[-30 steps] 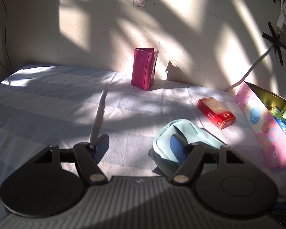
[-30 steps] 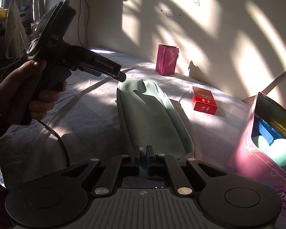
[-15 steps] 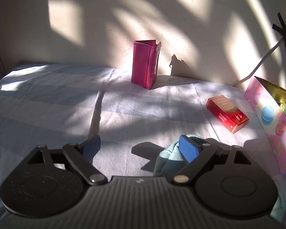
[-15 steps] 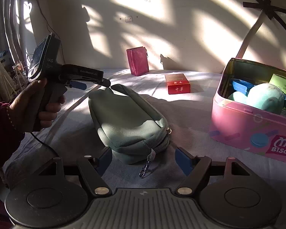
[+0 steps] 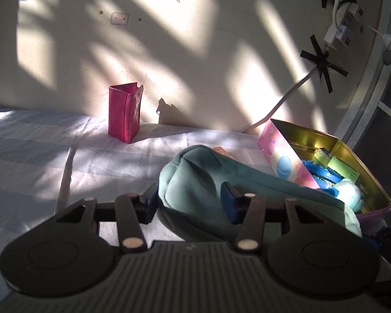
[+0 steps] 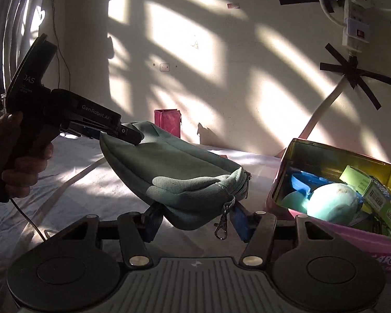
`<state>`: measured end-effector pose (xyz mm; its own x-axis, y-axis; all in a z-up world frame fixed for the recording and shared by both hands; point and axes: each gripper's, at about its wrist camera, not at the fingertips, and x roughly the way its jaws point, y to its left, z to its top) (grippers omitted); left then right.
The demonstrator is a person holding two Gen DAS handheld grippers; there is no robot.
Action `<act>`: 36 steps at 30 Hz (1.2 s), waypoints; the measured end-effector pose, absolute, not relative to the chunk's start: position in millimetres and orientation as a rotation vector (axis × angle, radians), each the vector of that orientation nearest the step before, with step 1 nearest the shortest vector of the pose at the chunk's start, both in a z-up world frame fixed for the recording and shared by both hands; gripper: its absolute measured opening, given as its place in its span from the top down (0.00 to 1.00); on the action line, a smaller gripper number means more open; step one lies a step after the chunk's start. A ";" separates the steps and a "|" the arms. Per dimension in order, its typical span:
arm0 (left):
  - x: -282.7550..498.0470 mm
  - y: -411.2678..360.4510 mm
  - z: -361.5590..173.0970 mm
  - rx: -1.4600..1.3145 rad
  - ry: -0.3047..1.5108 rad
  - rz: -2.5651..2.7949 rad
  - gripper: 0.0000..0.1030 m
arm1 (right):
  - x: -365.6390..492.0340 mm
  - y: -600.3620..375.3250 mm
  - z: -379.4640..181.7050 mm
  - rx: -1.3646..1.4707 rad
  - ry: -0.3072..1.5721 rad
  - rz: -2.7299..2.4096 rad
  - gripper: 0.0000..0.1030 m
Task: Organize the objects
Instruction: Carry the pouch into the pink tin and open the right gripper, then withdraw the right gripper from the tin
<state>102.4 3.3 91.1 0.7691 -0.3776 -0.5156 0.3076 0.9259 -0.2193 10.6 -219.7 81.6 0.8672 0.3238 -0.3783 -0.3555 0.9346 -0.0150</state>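
A green zip pouch (image 6: 174, 172) hangs above the striped sheet, stretched between both grippers. My left gripper (image 5: 190, 203) has its jaws closing, and its blue pads press on one end of the pouch (image 5: 195, 172). In the right wrist view that left gripper (image 6: 133, 137), held by a person's hand (image 6: 20, 161), pinches the far, raised end. My right gripper (image 6: 195, 221) also has closing jaws, its pads against both sides of the near zipper end. The open pink biscuit tin (image 6: 325, 148) stands just right of the pouch, holding several small items.
A magenta box (image 5: 123, 112) stands upright by the wall at the back. The pink tin (image 5: 352, 151) sits at the bed's right edge. The pouch hides most of a red box (image 5: 221, 151). A white cable (image 5: 281, 101) runs down the wall behind the tin.
The left jaws closed on the pouch's end and raised it off the sheet. The right jaws opened wide, then narrowed onto the near end. The pouch now sits closer to the tin.
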 end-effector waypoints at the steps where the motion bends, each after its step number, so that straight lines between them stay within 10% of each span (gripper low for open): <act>1: 102.4 -8.5 101.6 -0.119 0.557 -0.387 0.49 | 9.3 -228.6 89.0 -0.091 0.349 0.331 0.49; 19: 176.6 -253.8 96.6 0.070 0.549 -0.486 0.44 | 93.0 -407.2 75.6 0.039 0.362 -0.128 0.48; 36: 122.1 -154.3 94.0 0.175 0.489 -0.324 0.37 | 33.9 -336.9 92.2 0.131 0.238 0.009 0.48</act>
<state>122.1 -154.3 94.0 0.8330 -0.2629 -0.4869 0.3460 0.9341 0.0876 33.9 -336.9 92.2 0.9717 0.0248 -0.2349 0.0062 0.9914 0.1304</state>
